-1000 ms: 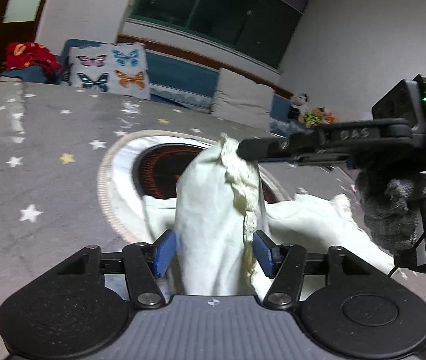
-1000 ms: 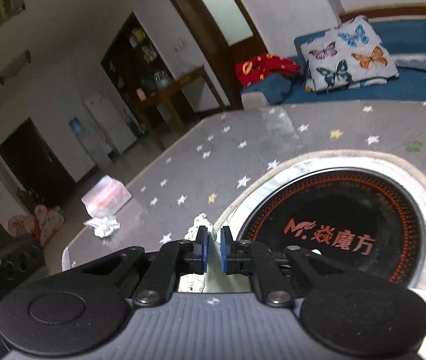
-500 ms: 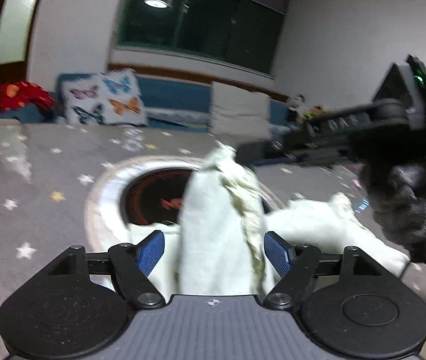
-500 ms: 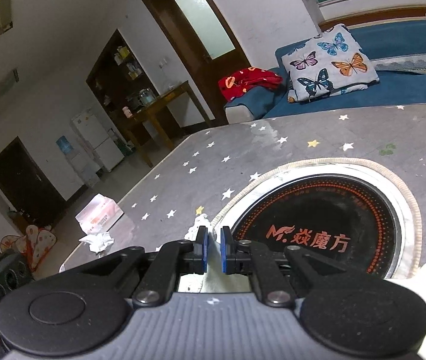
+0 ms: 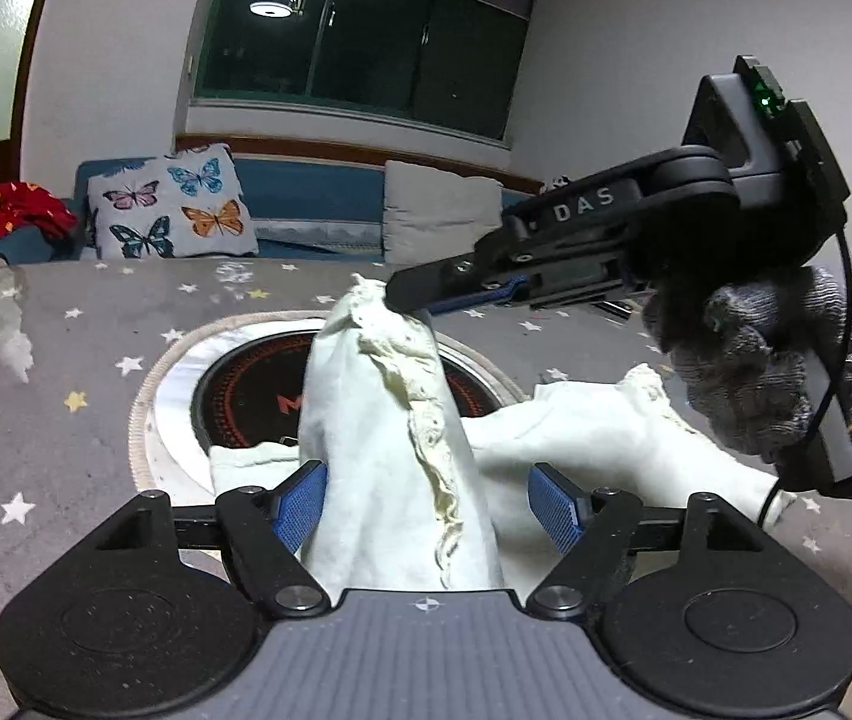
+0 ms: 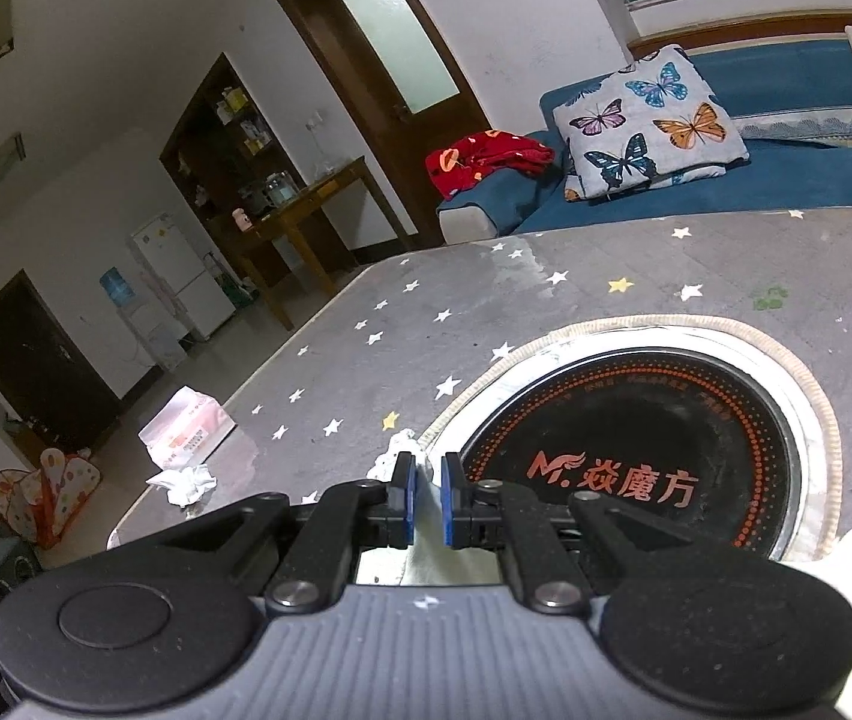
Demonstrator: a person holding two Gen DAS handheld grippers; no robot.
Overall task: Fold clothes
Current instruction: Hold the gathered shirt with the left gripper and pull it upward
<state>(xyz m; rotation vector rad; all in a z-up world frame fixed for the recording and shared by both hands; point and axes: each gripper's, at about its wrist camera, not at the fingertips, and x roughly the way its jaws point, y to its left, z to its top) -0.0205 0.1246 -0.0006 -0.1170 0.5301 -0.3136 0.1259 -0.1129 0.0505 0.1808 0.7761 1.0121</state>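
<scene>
A cream lace-edged garment lies on the grey star-patterned table, one part pulled up into a peak. My right gripper, held by a gloved hand, is shut on the tip of that peak. In the right wrist view its blue pads pinch a strip of the fabric. My left gripper stands open around the base of the raised fold, its right pad clear of the cloth. The rest of the garment spreads to the right under the right hand.
A round black induction hob with a pale ring is set into the table under the garment. A tissue pack and a crumpled tissue sit near the table's far corner. Behind are a blue sofa, a butterfly cushion and a red cloth.
My left gripper's jaws have spread apart and let go of the fold. The left view has shifted and rolled a little. The right gripper still pinches the raised tip.
</scene>
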